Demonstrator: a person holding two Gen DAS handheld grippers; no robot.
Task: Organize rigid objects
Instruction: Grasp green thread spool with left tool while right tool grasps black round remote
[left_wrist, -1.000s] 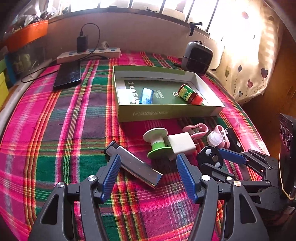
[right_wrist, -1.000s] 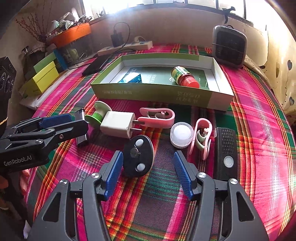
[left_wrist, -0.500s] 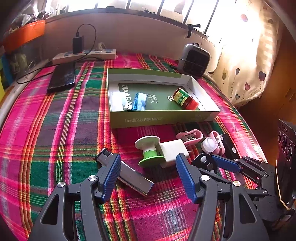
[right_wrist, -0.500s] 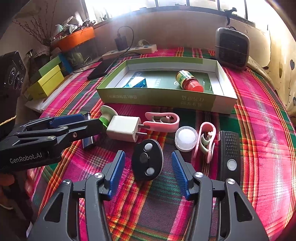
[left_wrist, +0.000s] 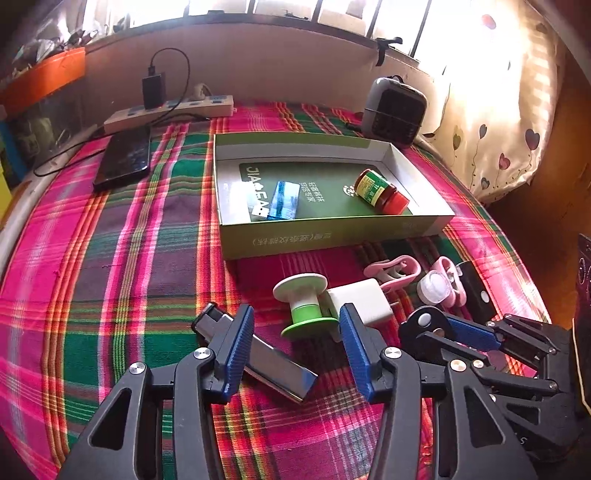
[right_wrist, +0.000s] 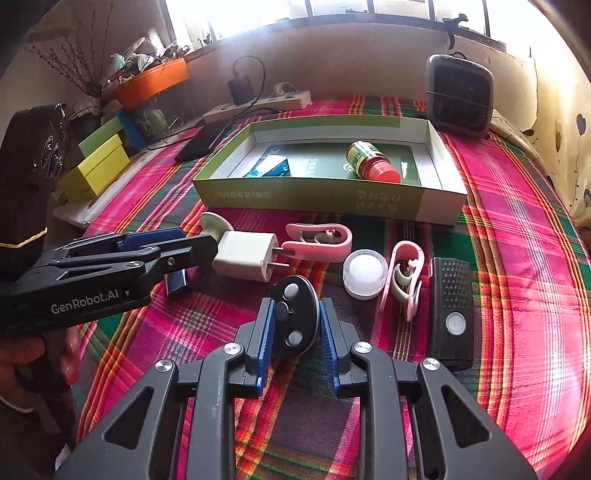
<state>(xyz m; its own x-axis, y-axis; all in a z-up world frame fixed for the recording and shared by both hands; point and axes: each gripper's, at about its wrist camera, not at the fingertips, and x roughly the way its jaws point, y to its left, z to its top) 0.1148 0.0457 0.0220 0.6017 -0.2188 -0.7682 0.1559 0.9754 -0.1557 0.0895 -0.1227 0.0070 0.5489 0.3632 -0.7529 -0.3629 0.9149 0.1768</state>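
Nearest the right wrist camera, the right gripper (right_wrist: 296, 326) has just been closing and its blue pads now press both long sides of the black oval key fob (right_wrist: 295, 314), which lies flat on the plaid cloth (right_wrist: 517, 295) with its long axis pointing away, toward the box. In the left wrist view the left gripper (left_wrist: 295, 343) has also been narrowing; its jaws stand partly apart around the silver-and-black bar (left_wrist: 258, 354), the left pad against its side while the right pad is clear of it, so nothing is clamped. That bar lies flat, its long axis running diagonally from near right to far left. Just beyond sit a green-and-white spool (left_wrist: 304, 306) on its side and a white charger plug (right_wrist: 247, 254) with prongs pointing right. Further right are two pink clips (right_wrist: 317, 242), a white round cap (right_wrist: 364, 273) and a black remote (right_wrist: 452, 306) lying lengthwise away. Behind them the green box (right_wrist: 314, 194) holds a red-capped bottle (right_wrist: 371, 162) on its side and a blue card (left_wrist: 284, 199)
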